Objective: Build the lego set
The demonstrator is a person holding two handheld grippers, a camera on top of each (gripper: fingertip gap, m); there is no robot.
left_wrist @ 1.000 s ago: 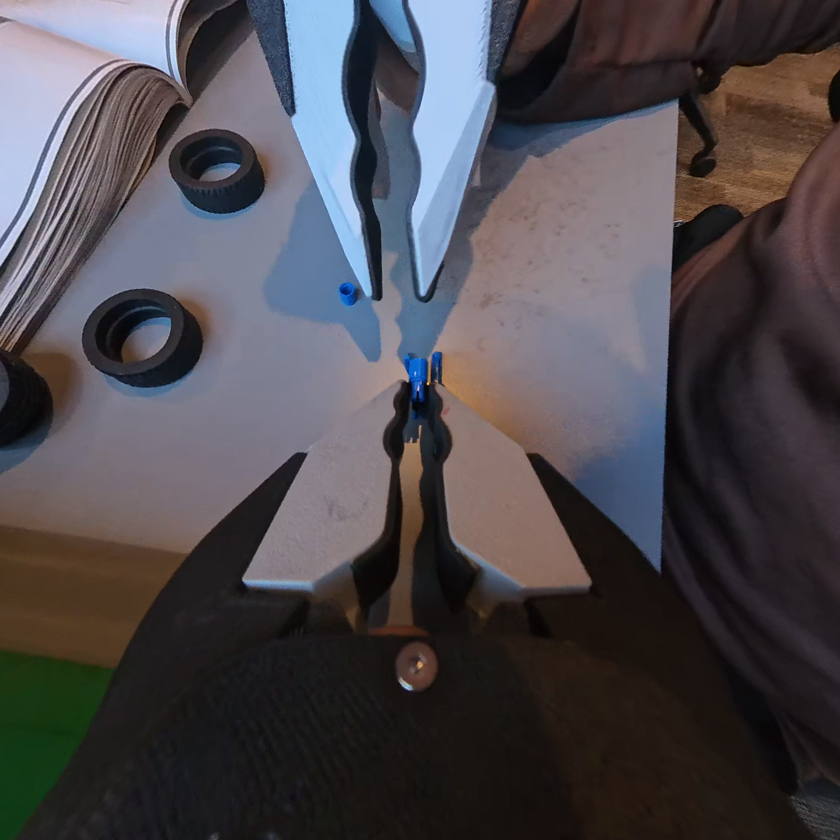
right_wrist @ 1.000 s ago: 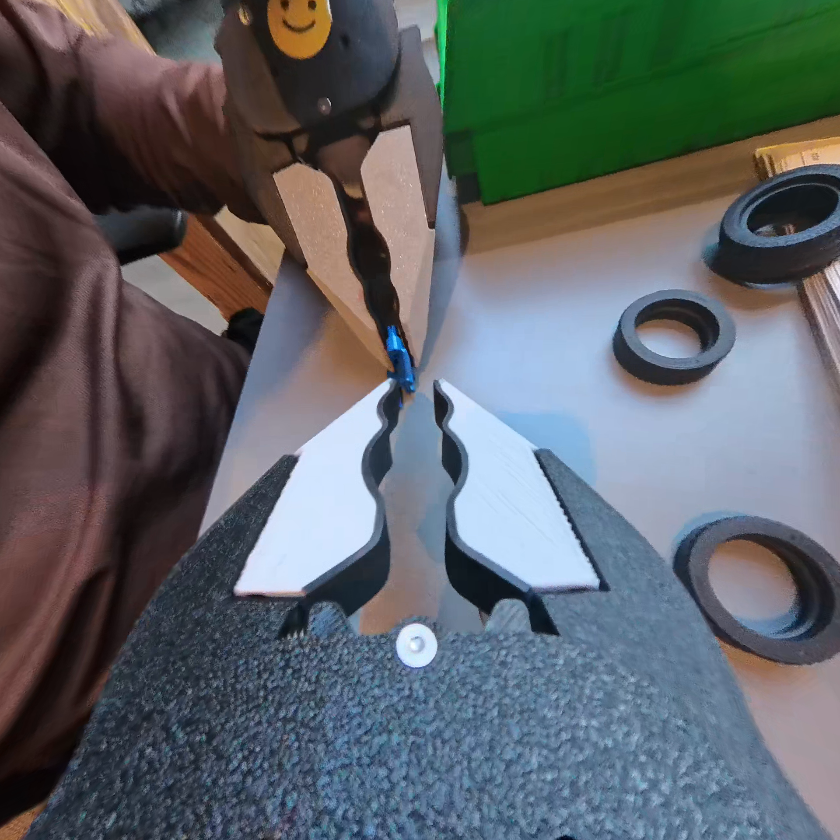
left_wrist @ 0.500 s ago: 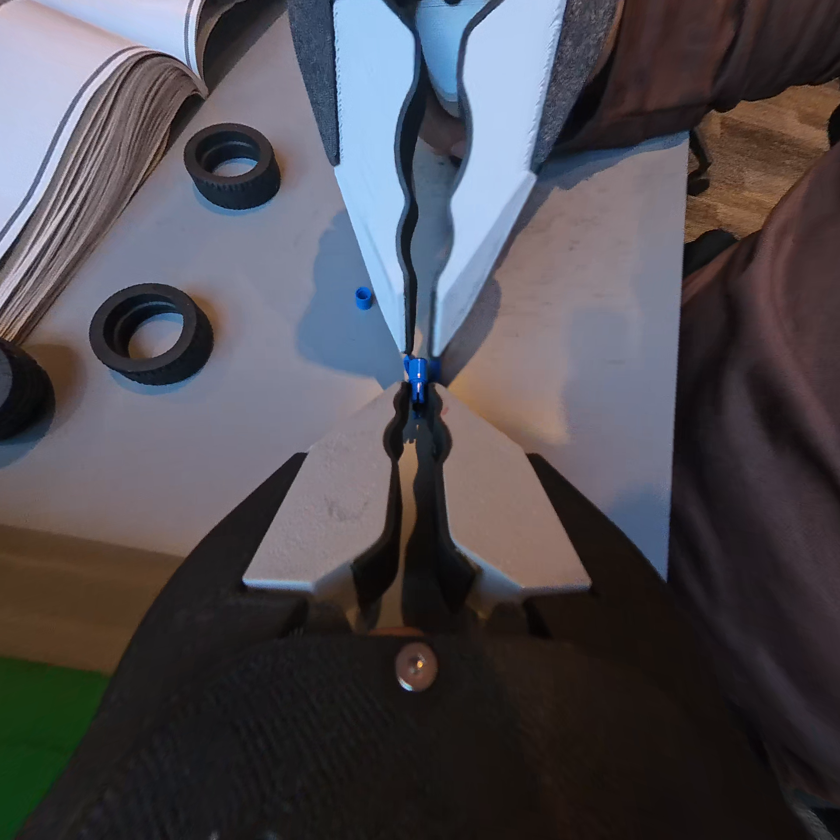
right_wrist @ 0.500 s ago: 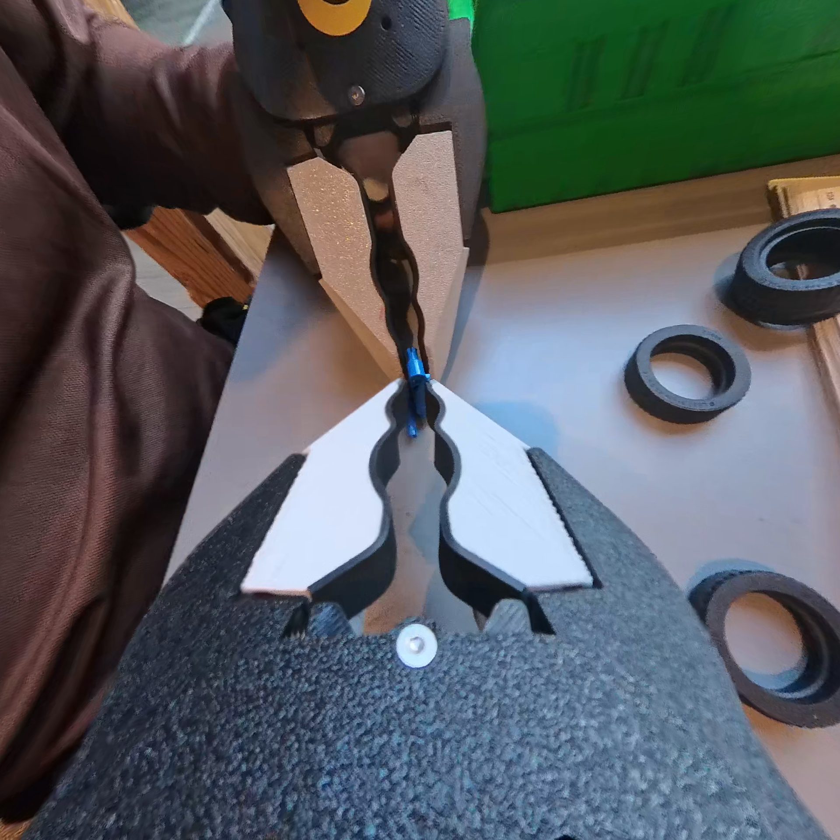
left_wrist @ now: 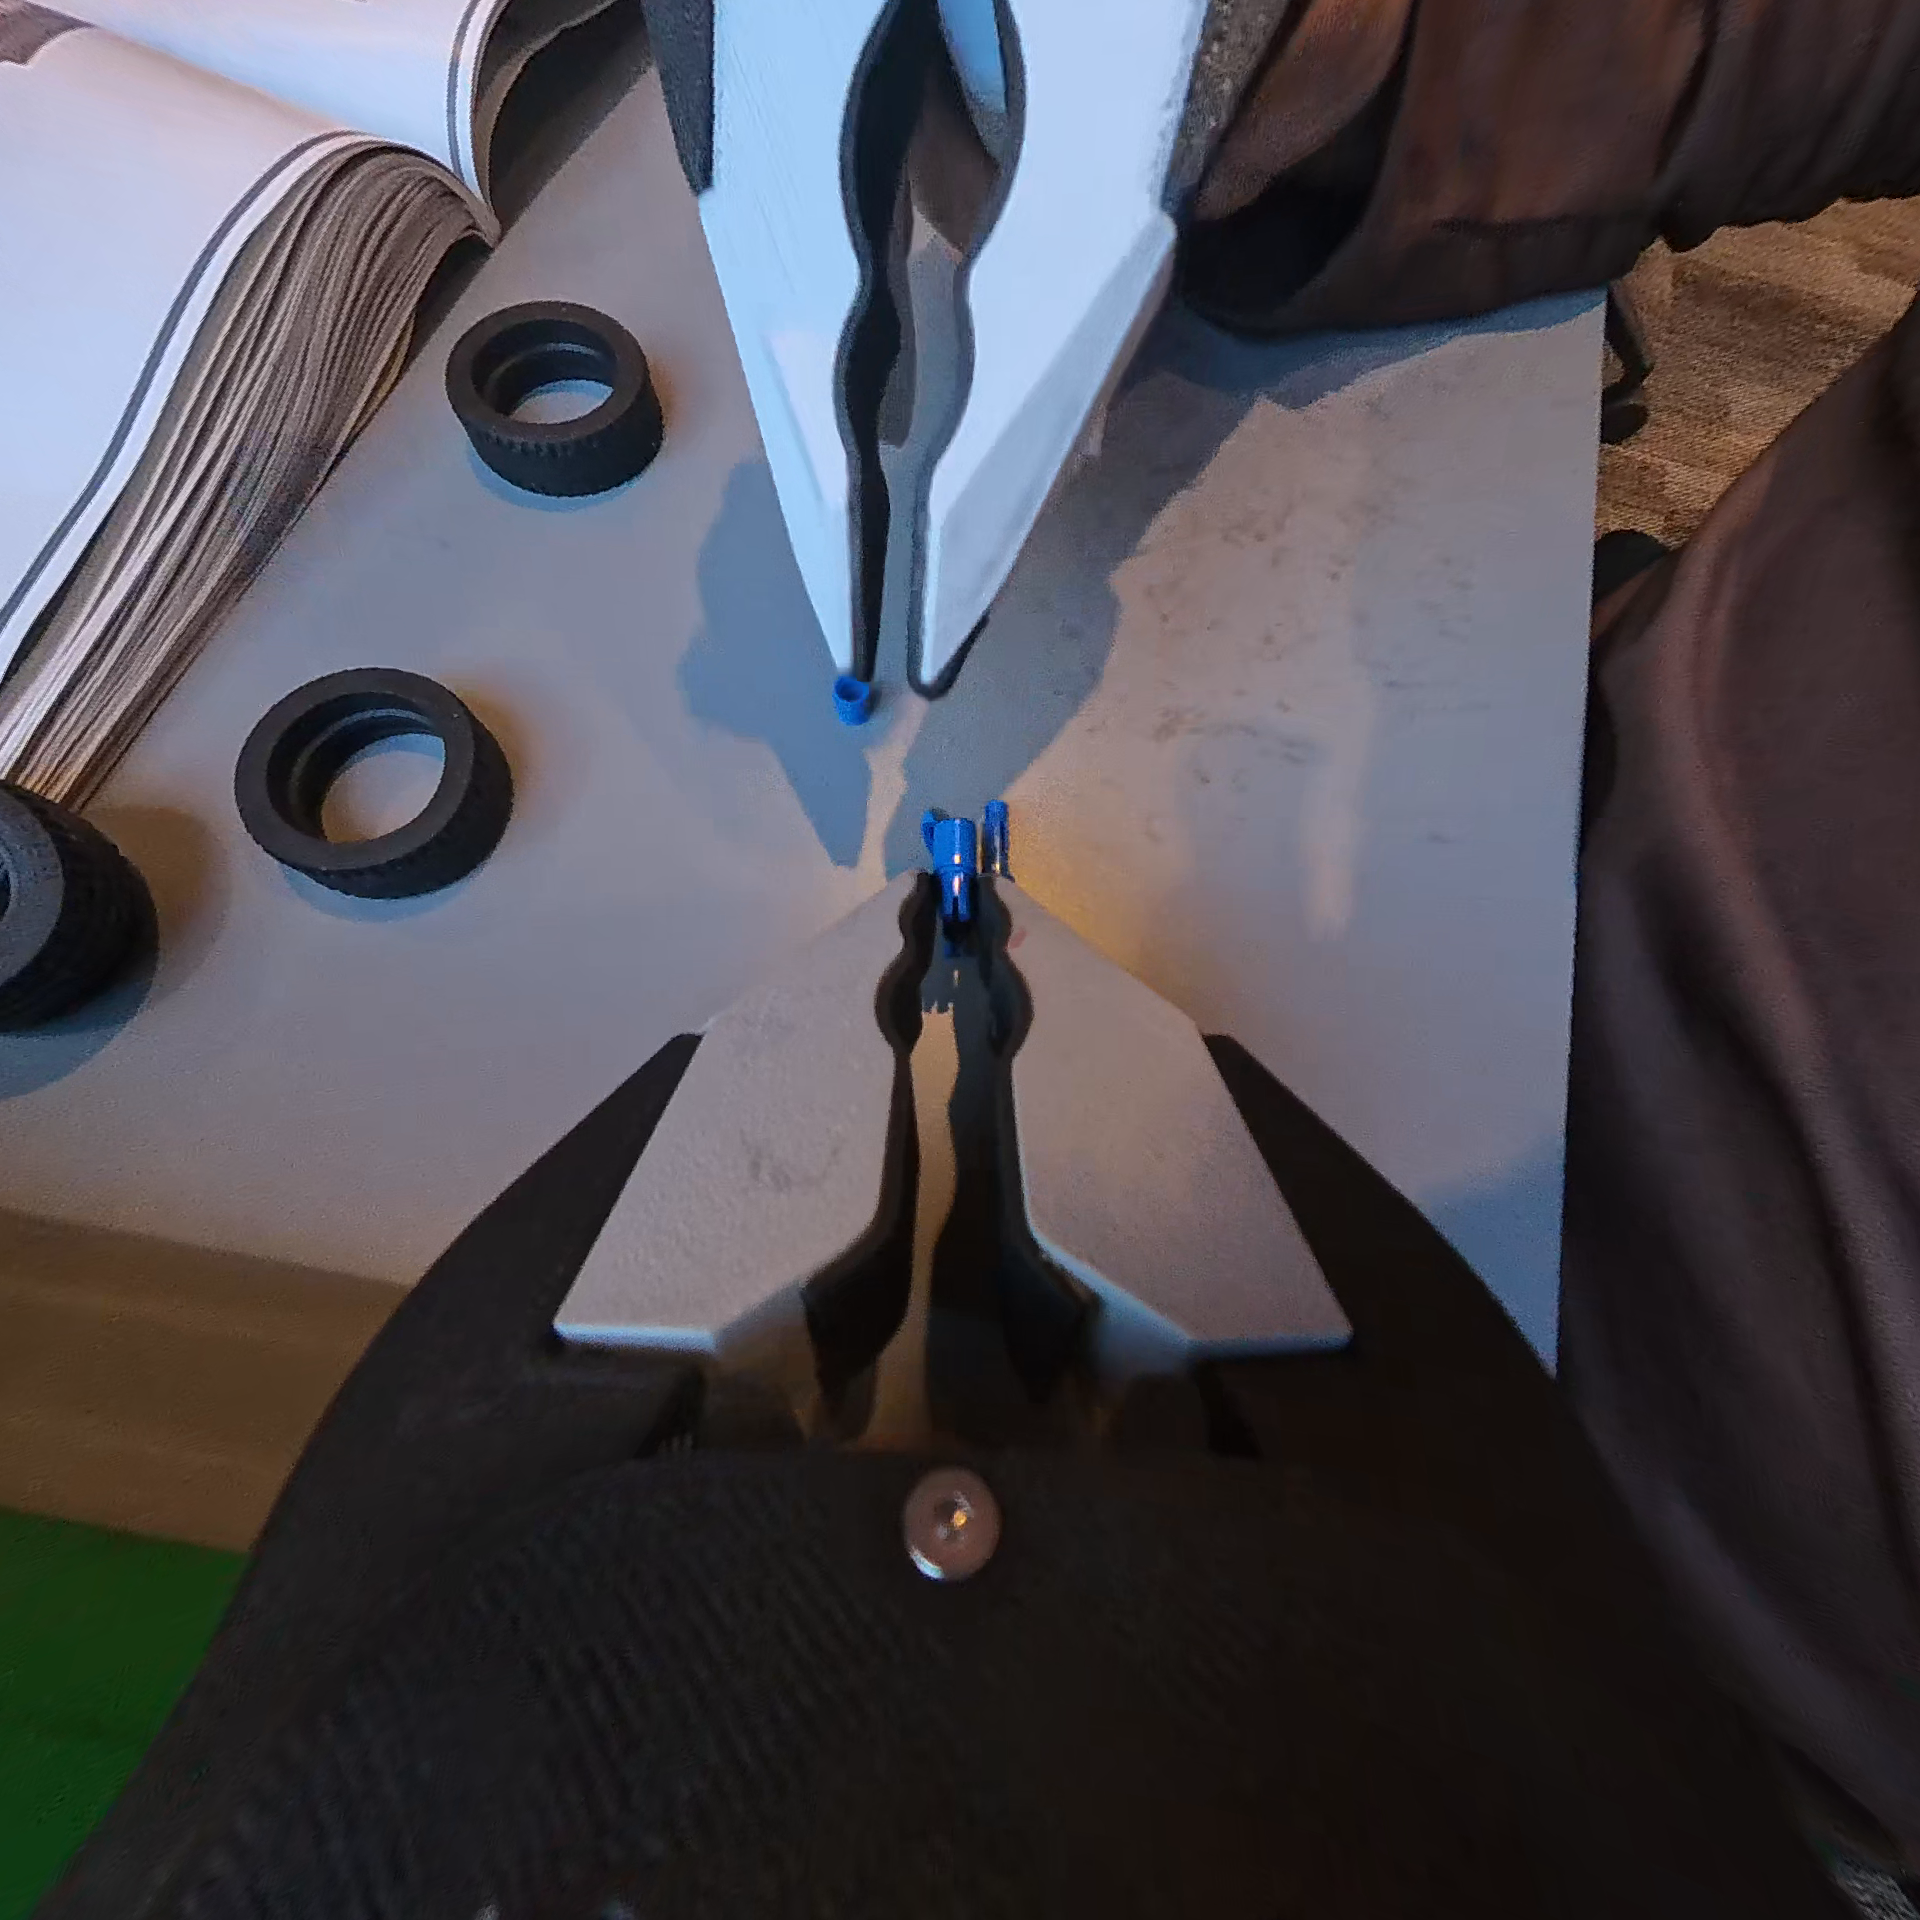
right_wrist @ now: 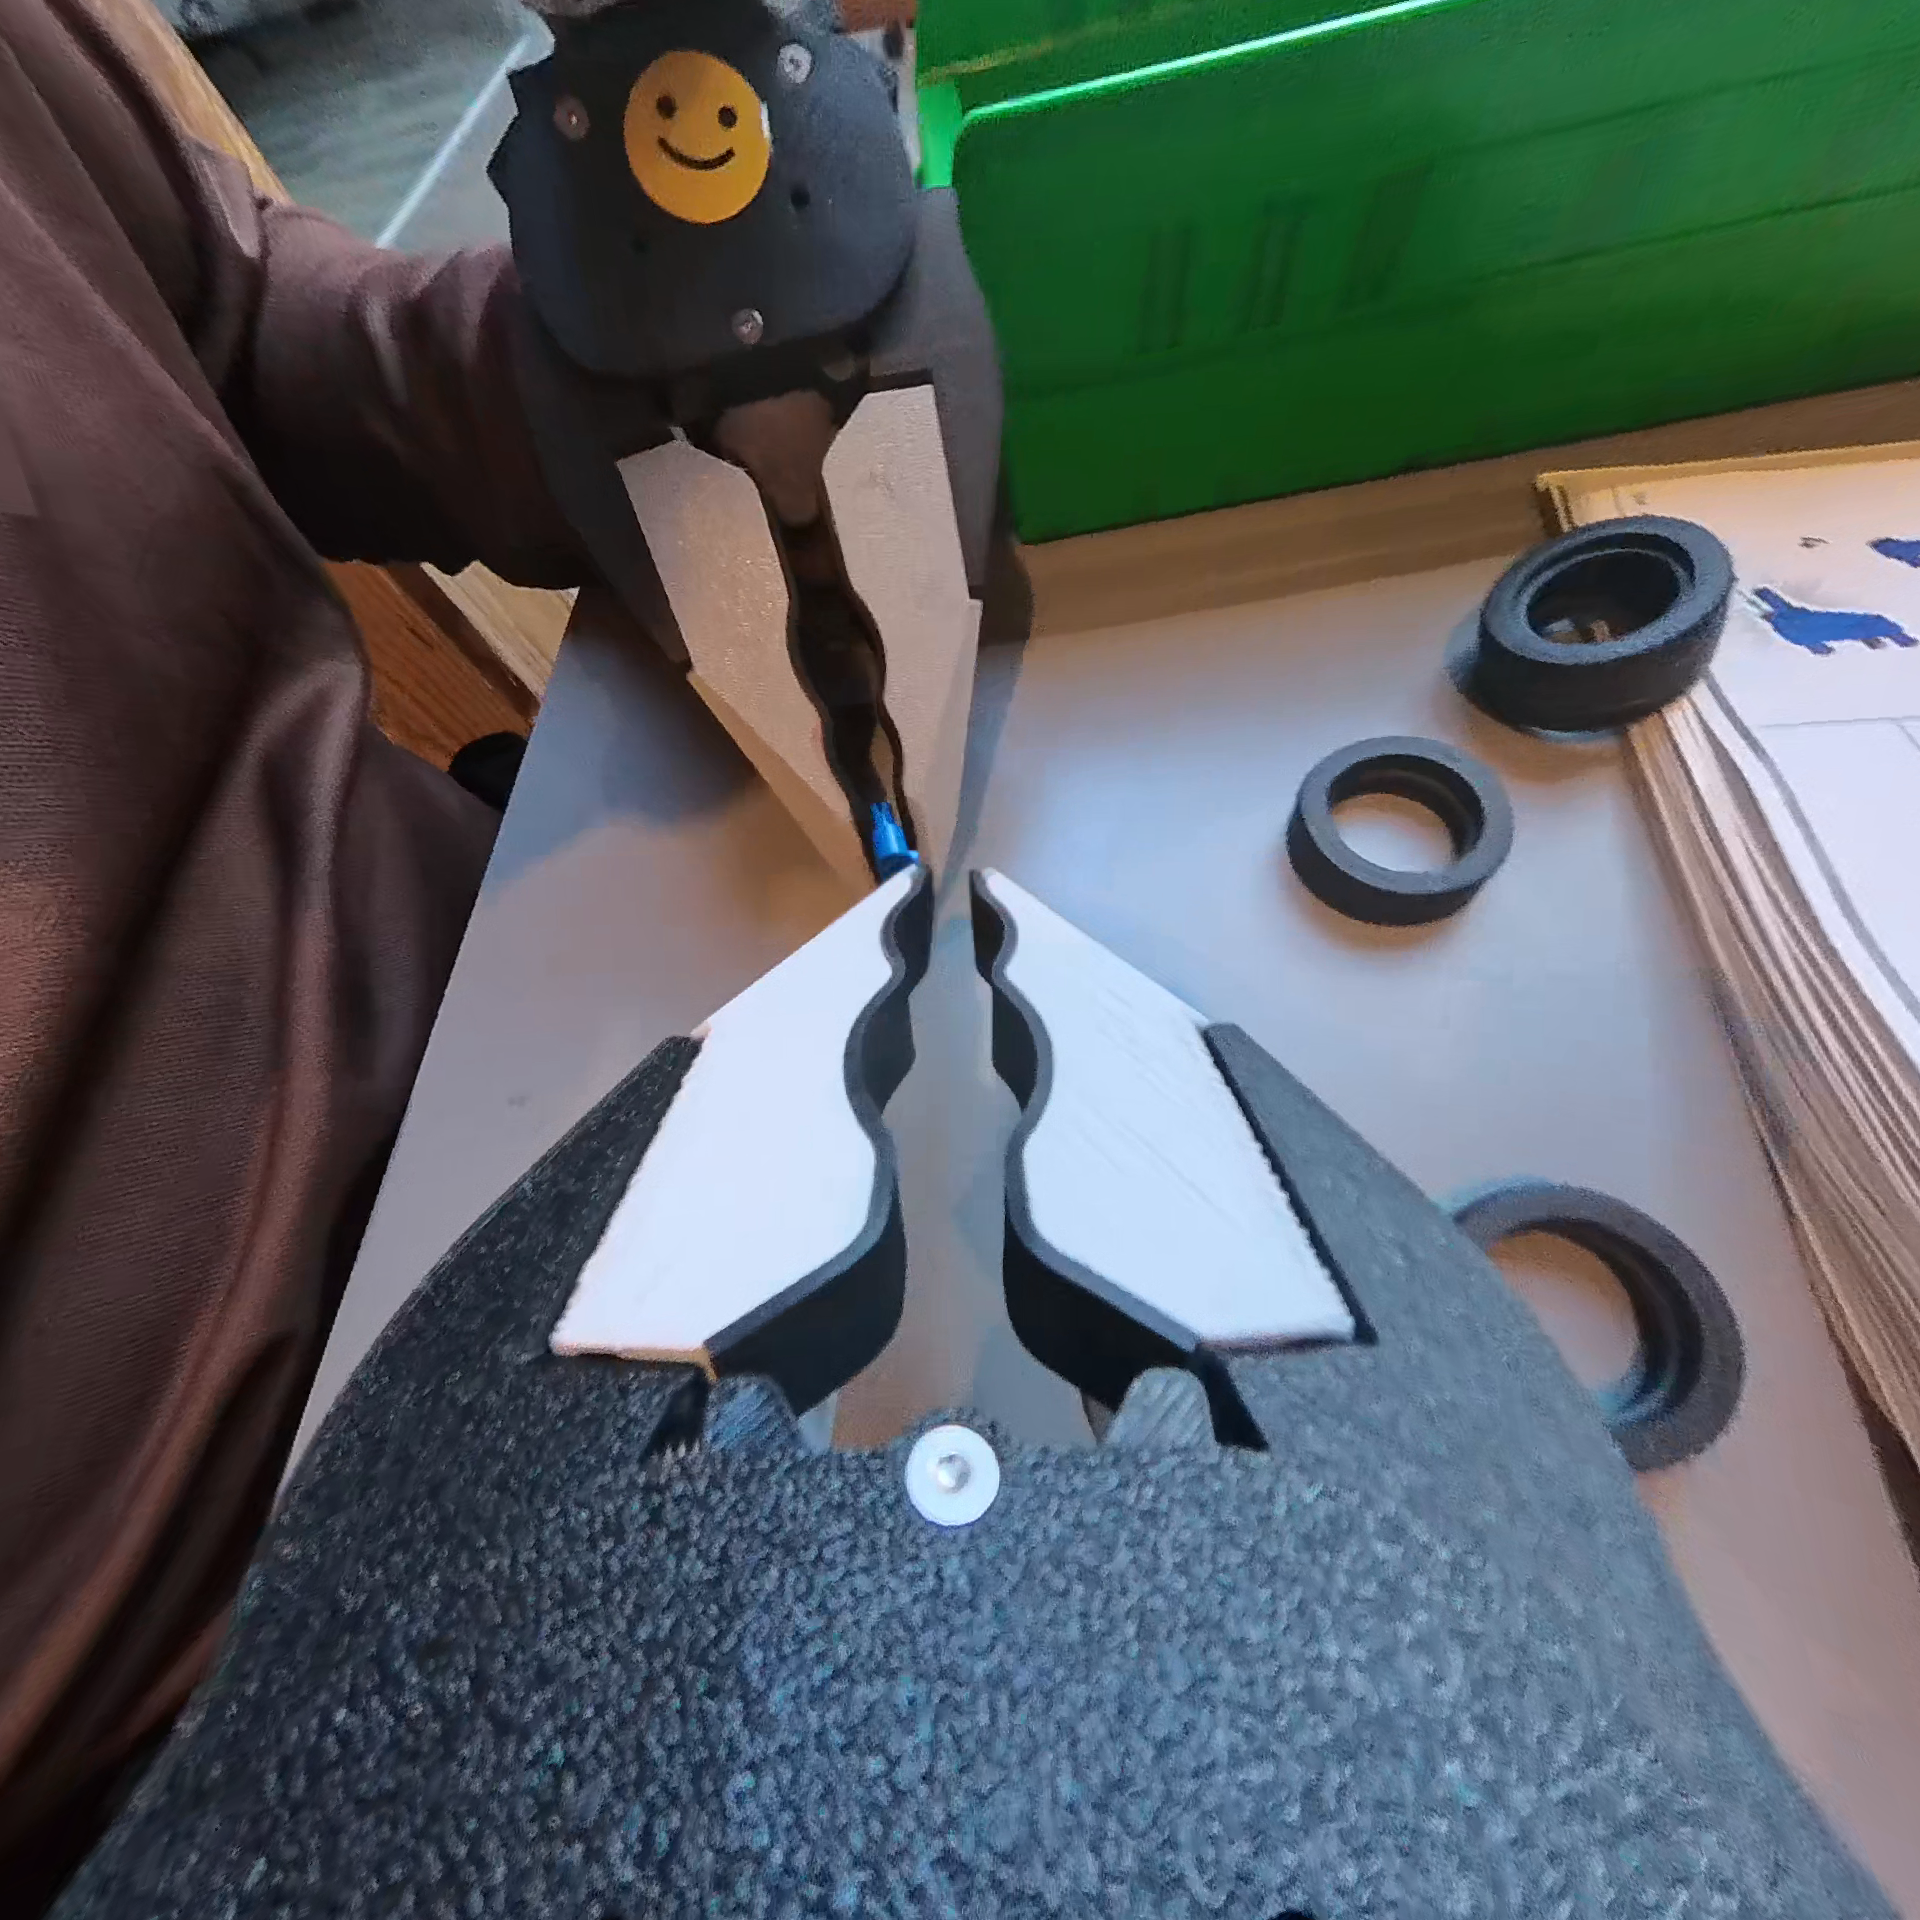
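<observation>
The left gripper [left_wrist: 954, 883] is clamped on a small blue pin [left_wrist: 952, 854], held by its rear half so the front end sticks out past the tips. That grip looks deliberate: an exposed end leaves something to push into a mating part or for the other tool to take. A second blue pin [left_wrist: 995, 831] lies on the grey table [left_wrist: 1299, 727] just to the right of those tips, close to the held one, though whether they touch cannot be told.

Straight ahead, pointing back at it tip to tip, is the right gripper [right_wrist: 948, 883]. Its jaws stand slightly apart, a narrow gap at the tips, and nothing is between them. In the left wrist view its left-hand tip sits right at a short blue bush [left_wrist: 852, 701] lying on the table (touching or only just beside, the picture does not settle). My guess is that this loose piece is the next pick, so the jaws are kept barely open to suit so small a part.

Off to the left of the left gripper lie black tyres [left_wrist: 374, 781], loose and well apart from the pins, probably parked for a later step. The open instruction booklet [left_wrist: 156, 270] lies beyond them, within sight for reference.
</observation>
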